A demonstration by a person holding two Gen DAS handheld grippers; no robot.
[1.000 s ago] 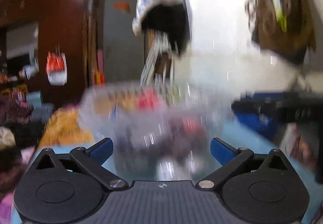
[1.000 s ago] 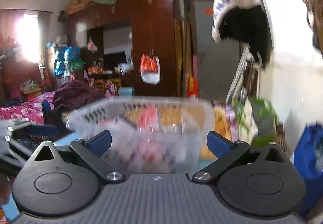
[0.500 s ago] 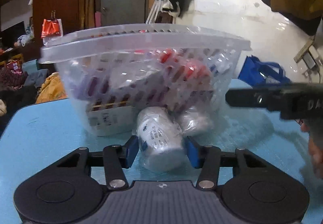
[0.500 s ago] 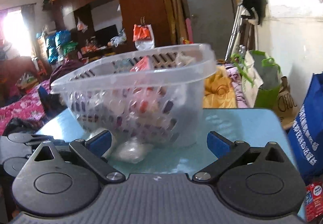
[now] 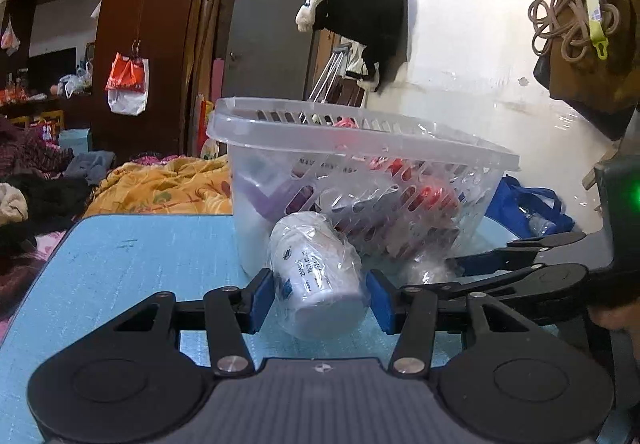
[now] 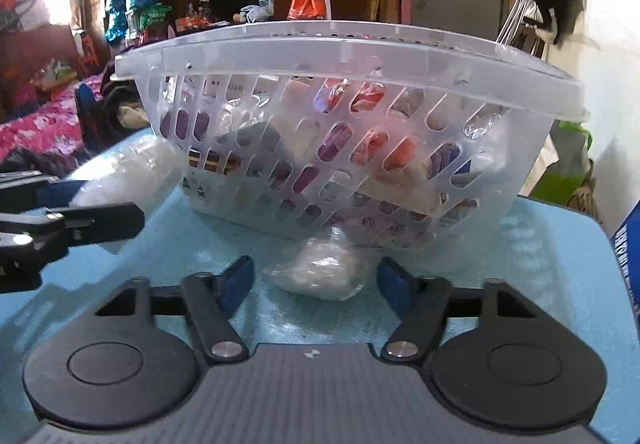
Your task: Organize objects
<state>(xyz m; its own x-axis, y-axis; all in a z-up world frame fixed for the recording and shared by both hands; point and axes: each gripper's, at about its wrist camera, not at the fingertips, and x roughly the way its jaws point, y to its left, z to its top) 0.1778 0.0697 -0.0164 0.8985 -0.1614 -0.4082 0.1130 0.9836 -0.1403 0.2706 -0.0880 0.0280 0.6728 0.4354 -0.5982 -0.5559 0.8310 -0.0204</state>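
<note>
A clear slotted plastic basket point(image 5: 360, 147) full of wrapped items stands on the blue table point(image 5: 120, 264); it also shows in the right wrist view point(image 6: 344, 55). My left gripper point(image 5: 320, 302) is shut on a white plastic-wrapped bottle point(image 5: 316, 276) lying in front of the basket. My right gripper point(image 6: 316, 282) is partly closed around a small clear-wrapped white packet point(image 6: 324, 272) at the basket's foot, with gaps left on both sides. The left gripper and its bottle point(image 6: 124, 171) appear at the left of the right wrist view.
A blue bag point(image 5: 528, 203) sits behind the table at the right. A bed with yellow and dark cloths point(image 5: 160, 183) lies beyond the table's far edge. A white wall with hanging bags point(image 5: 580, 35) is at the right.
Both grippers came down to the table in front of the basket. The left one closed on the wrapped bottle. The right one narrowed around the small packet.
</note>
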